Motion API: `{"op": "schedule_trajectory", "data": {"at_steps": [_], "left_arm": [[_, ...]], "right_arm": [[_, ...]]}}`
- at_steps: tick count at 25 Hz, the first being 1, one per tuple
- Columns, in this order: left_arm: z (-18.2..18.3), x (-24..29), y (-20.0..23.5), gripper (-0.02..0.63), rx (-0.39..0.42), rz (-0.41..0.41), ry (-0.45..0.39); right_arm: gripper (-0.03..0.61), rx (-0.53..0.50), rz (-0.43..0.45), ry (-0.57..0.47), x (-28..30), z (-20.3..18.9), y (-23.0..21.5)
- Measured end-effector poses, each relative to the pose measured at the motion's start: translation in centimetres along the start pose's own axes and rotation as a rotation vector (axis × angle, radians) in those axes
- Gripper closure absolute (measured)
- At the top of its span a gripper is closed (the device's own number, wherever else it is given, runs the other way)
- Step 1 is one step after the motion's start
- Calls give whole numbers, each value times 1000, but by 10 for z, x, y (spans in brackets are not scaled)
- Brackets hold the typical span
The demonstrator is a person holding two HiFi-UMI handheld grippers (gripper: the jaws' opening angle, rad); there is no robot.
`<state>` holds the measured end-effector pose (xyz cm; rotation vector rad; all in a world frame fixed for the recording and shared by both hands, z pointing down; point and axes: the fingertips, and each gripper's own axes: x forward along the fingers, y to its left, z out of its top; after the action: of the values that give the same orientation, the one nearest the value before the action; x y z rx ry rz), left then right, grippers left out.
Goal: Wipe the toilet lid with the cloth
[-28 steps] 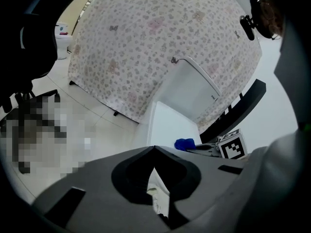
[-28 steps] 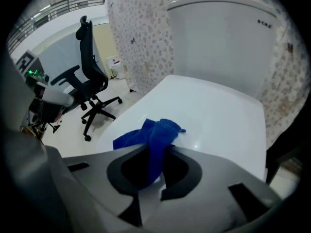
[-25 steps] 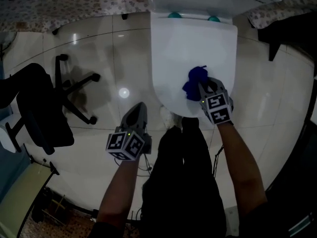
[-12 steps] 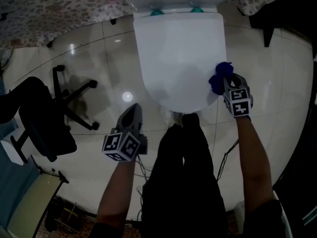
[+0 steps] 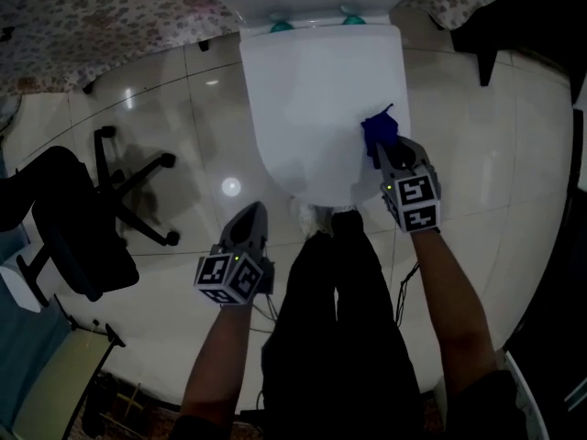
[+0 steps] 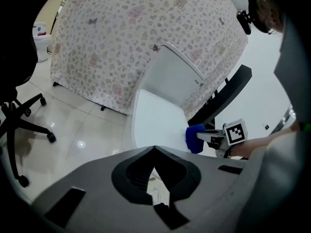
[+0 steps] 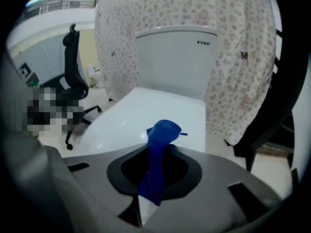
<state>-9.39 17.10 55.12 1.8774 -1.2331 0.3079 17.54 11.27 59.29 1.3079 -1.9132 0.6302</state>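
My right gripper has its jaws clamped on a blue cloth. In the right gripper view the fabric runs up between the jaws and bunches into a wad past their tips. That wad sits at the right-hand edge of the closed white toilet lid, about halfway along its length; I can't tell how hard it bears on the surface. My left gripper hangs low over the glossy tiled floor, off the lid's front left corner and well apart from it. Its jaws are drawn together with nothing between them. Behind the lid rises the white tank, backed by a floral curtain. A black office chair stands out to my left.
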Motion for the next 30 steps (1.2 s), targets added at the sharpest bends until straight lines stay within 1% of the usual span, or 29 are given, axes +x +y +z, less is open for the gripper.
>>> {"op": "schedule_trajectory", "data": {"at_steps": [3,6,8,10,12,14,16,19,22,25,30], "left_arm": [[2,-7,-7,621,35,-8,7],[4,-17,-11,621,81,-18,0],[4,-22,-5,621,94,3,-5],[2,-25,5,621,78,33,-14],[1,-26,10,621,51,53,-23],[-2,-25,10,621,37,53,-24],[-7,-24,9,621,36,46,-16],[-12,-22,11,621,28,42,-8],[-11,-22,13,621,27,43,-14],[-11,-21,11,621,26,29,-3],[-4,-21,16,621,35,24,-9]], "right_arm": [[525,62,151,-86,-8,33,67],[525,119,301,-123,-11,54,137],[526,154,381,-111,-5,57,180],[525,195,445,-80,6,51,213],[526,208,474,-26,19,34,231],[526,172,457,36,29,13,232],[525,125,421,82,35,-6,220],[525,60,364,142,37,-33,193],[525,-20,312,173,30,-57,158],[525,-41,256,181,16,-75,115],[525,-47,130,211,-3,-99,52]]}}
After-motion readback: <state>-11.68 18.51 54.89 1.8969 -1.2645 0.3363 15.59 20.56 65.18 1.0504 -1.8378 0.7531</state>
